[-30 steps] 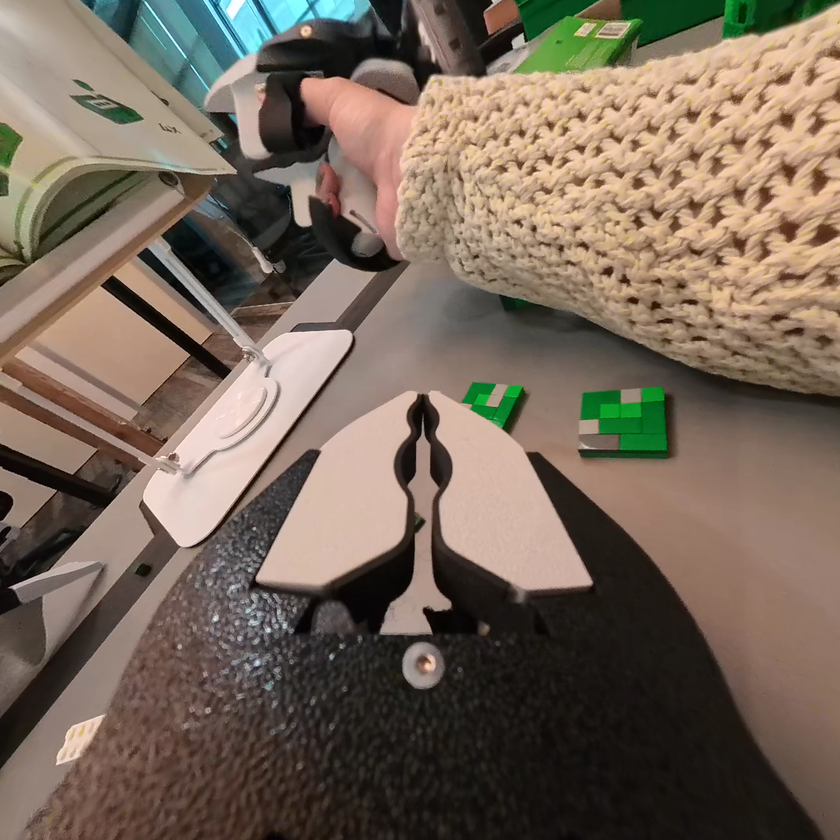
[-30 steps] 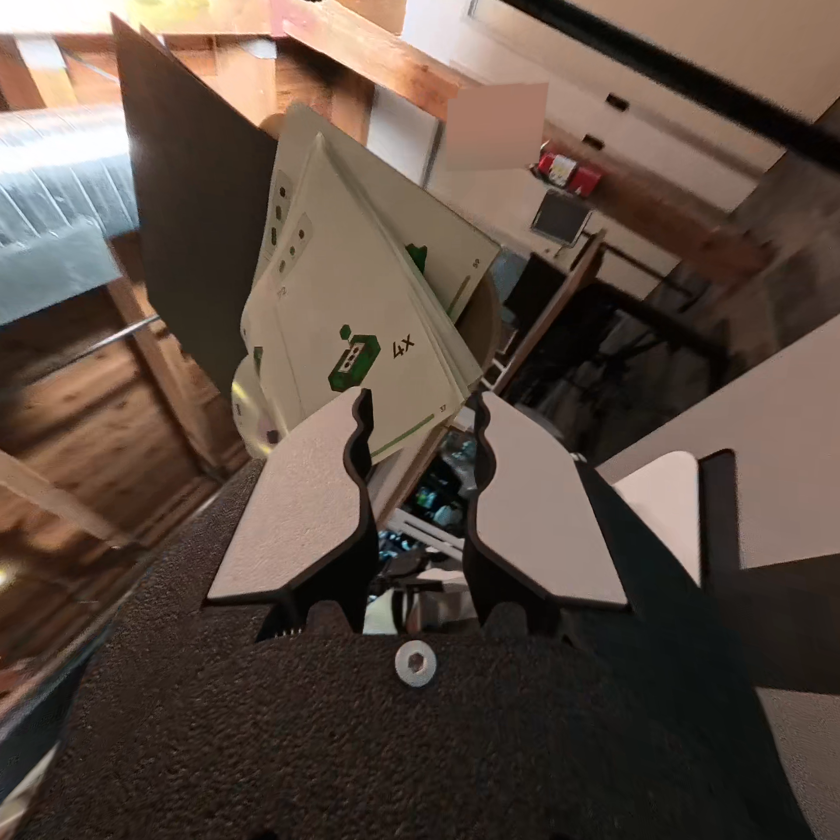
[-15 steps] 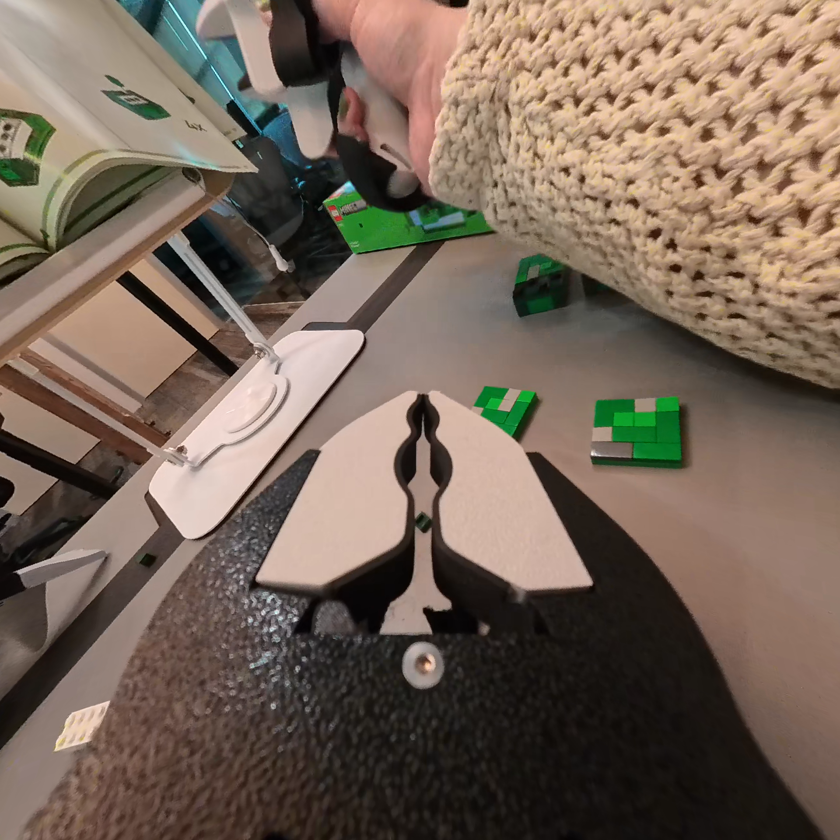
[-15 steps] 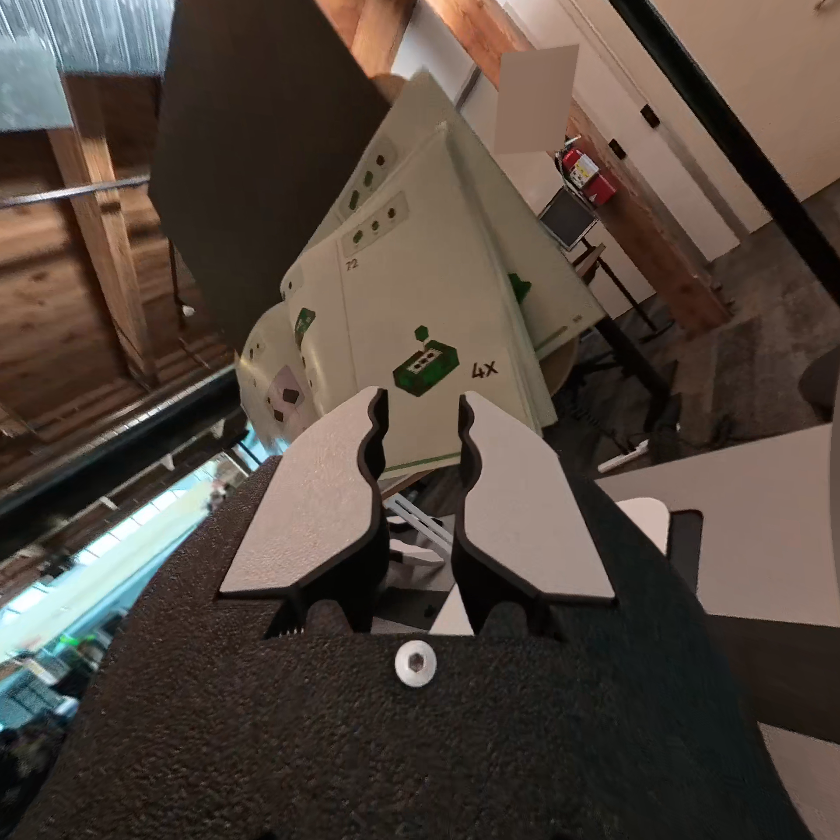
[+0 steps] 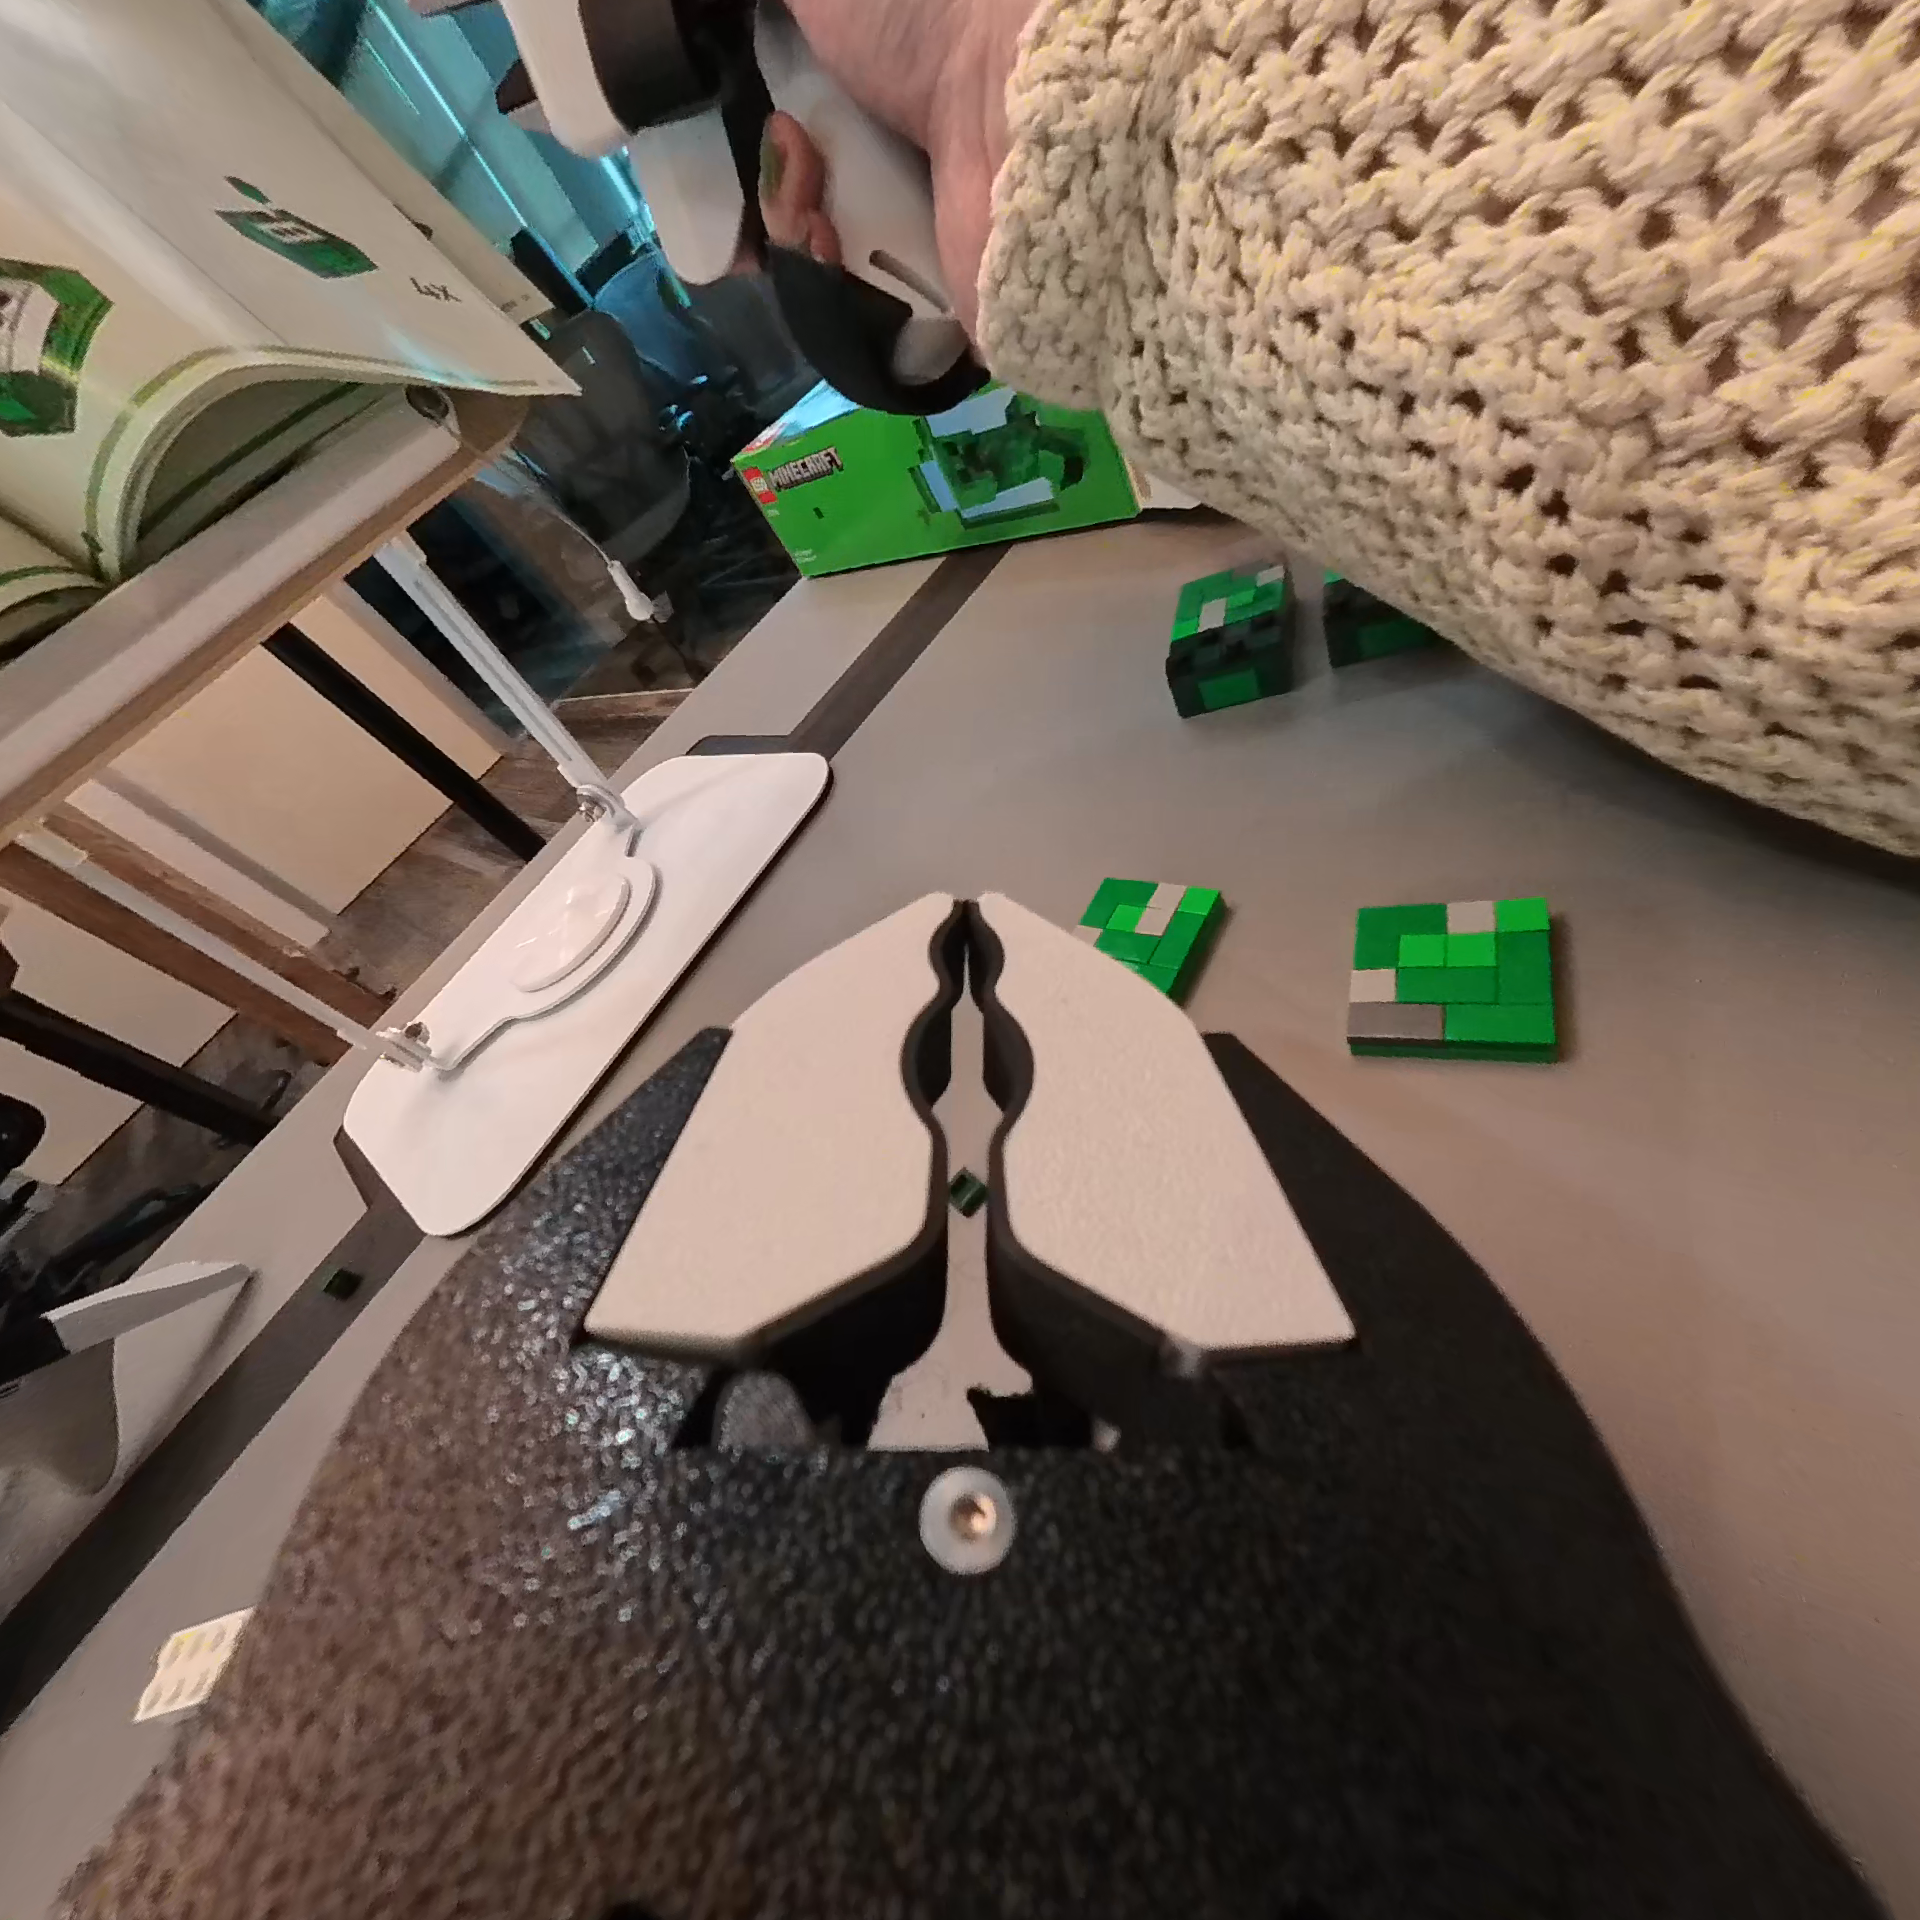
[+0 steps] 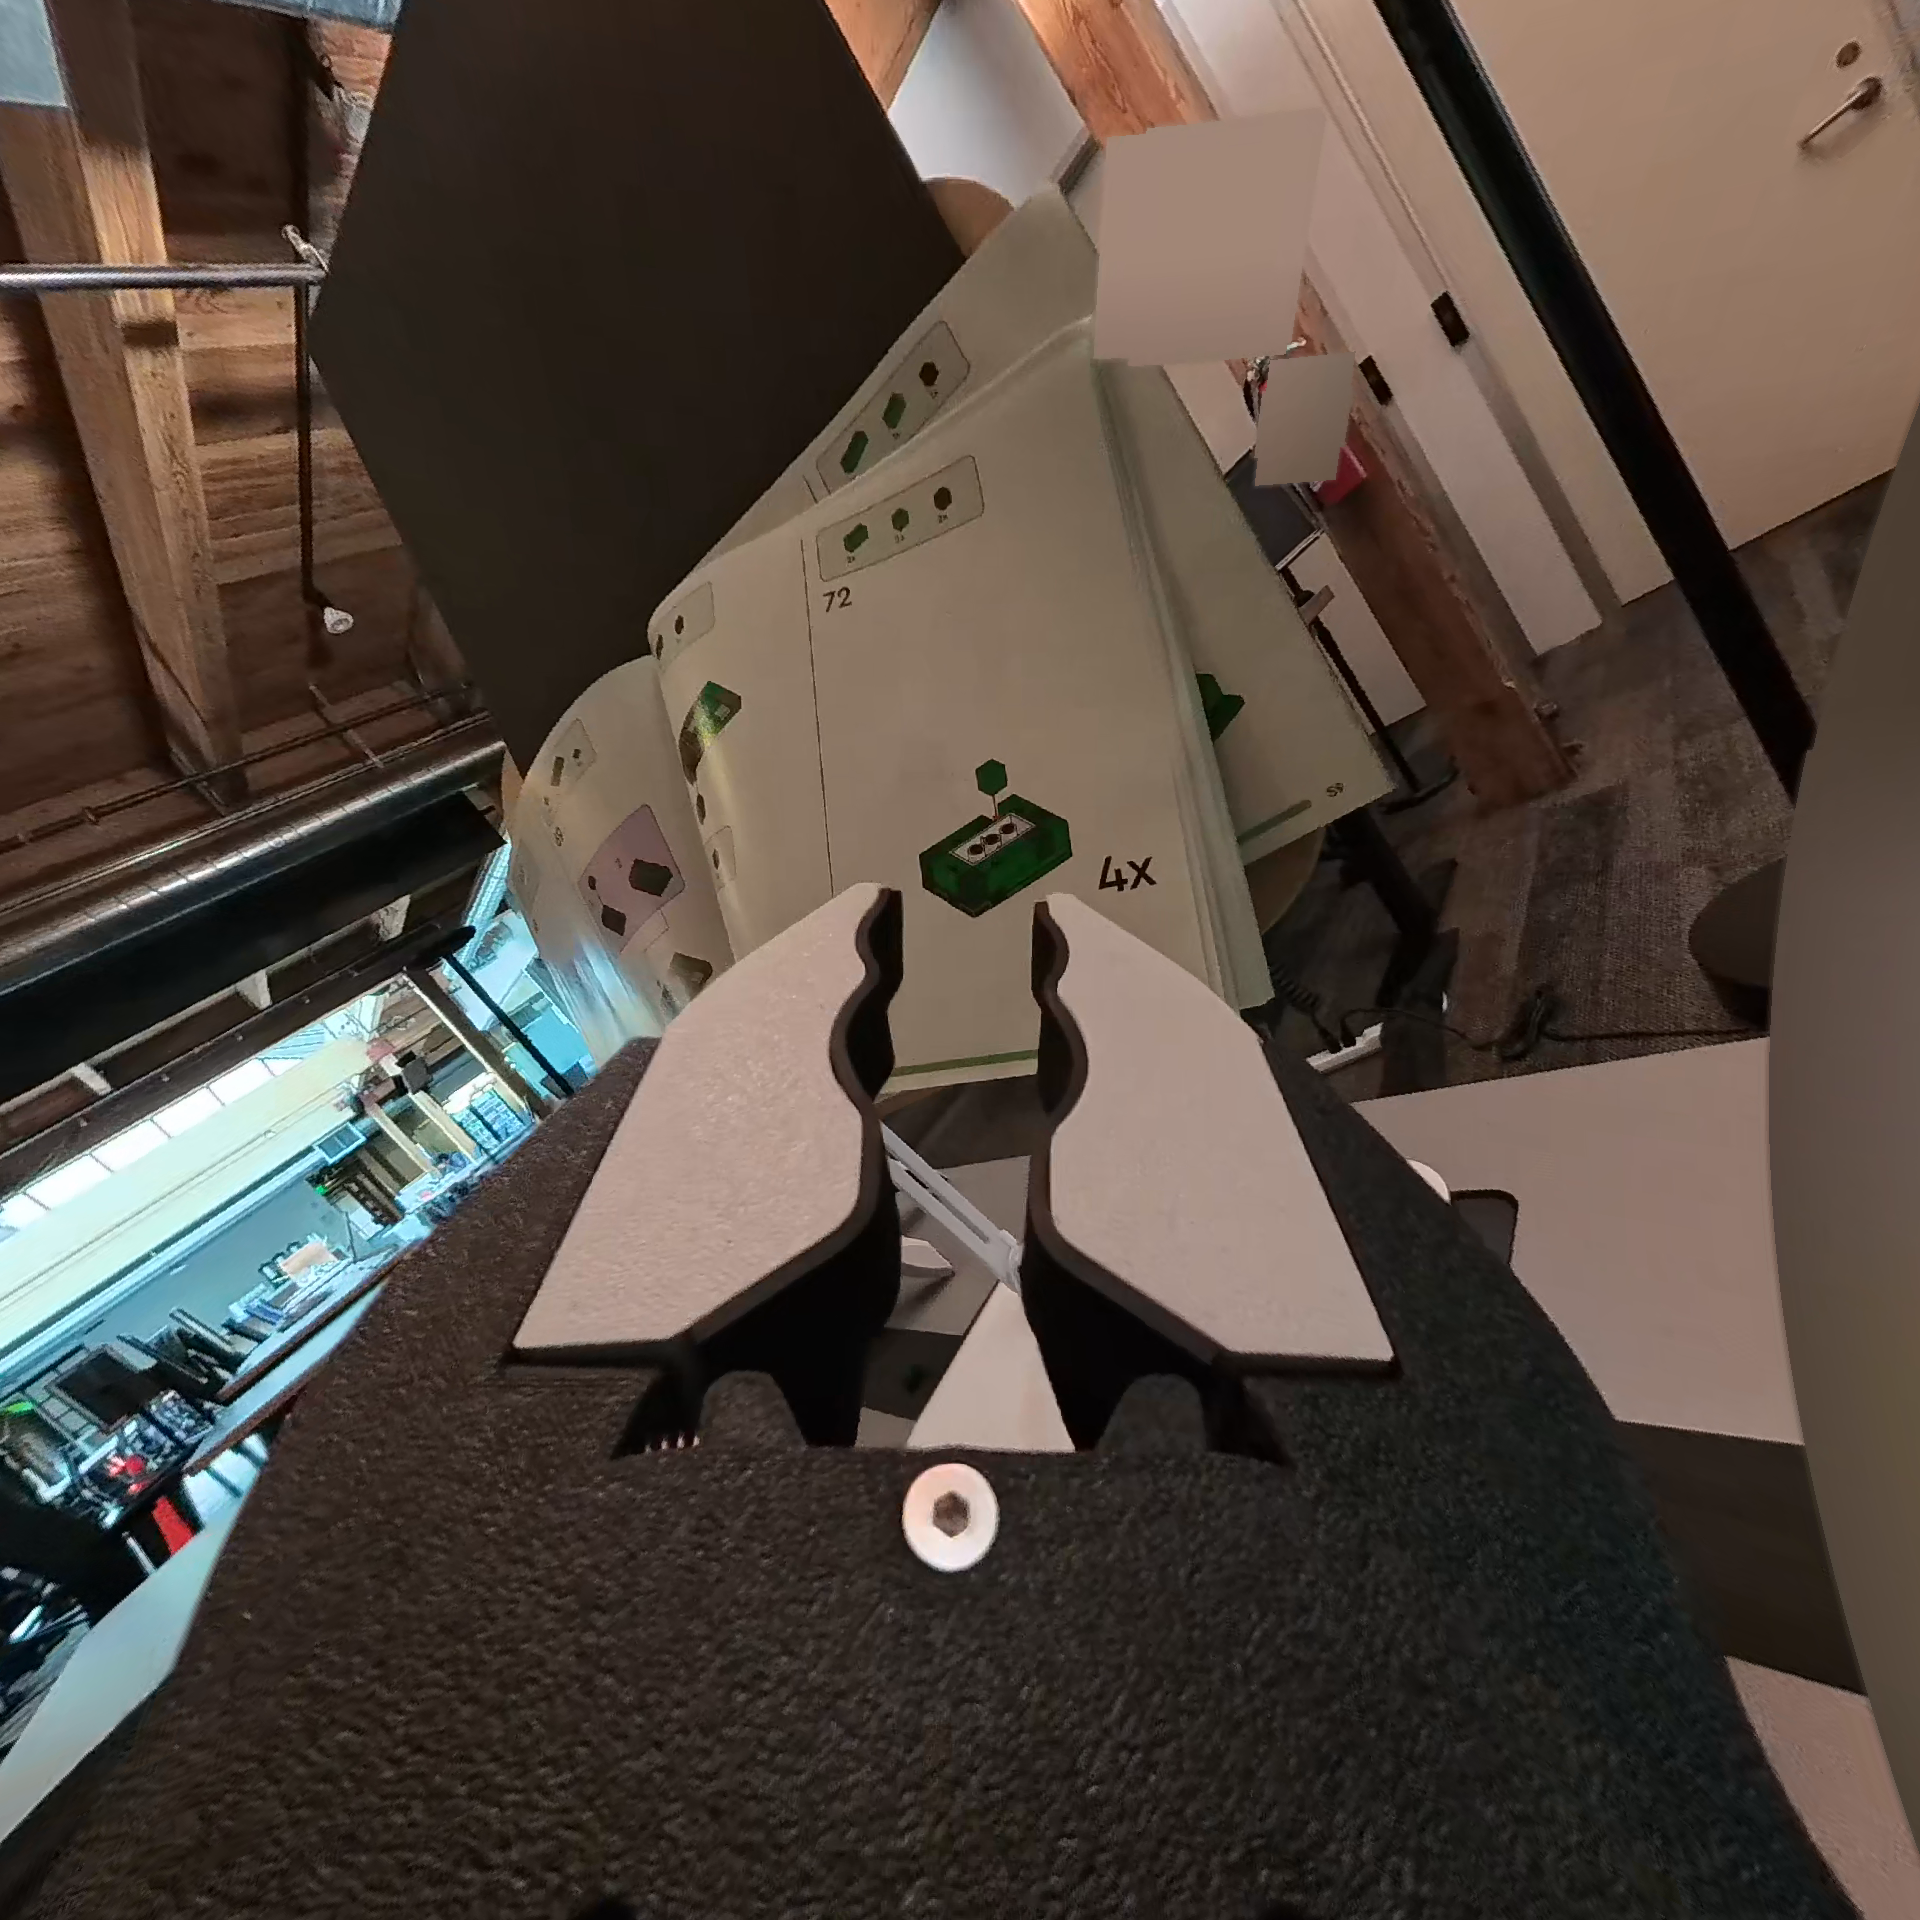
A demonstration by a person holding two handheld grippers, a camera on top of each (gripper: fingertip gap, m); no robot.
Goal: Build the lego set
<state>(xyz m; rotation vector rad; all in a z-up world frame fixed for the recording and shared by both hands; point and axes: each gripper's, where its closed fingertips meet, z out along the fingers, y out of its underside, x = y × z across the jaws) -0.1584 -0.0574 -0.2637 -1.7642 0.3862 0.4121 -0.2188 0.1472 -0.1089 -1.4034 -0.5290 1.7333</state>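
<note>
My left gripper is shut, low over the grey table. A tiny green piece shows in the gap behind the tips; I cannot tell whether it is held or lies on the table. Two flat green tile panels lie just ahead of it. Two green-and-black cube builds stand farther back. My right gripper is open and empty, raised in the air and facing the open instruction booklet. Its handle shows at the top of the left wrist view, in a hand with a knit sleeve.
The booklet rests on a wooden stand with a white base plate at the table's left edge. A green set box lies at the back. The sleeved arm spans the upper right. A loose small green piece lies near the left edge. Tip to tip, the grippers are about 25 cm apart.
The right hand and gripper rose and moved left, uncovering the box and cube builds. The right view swung onto the booklet page and its jaws narrowed somewhat. The left gripper barely moved.
</note>
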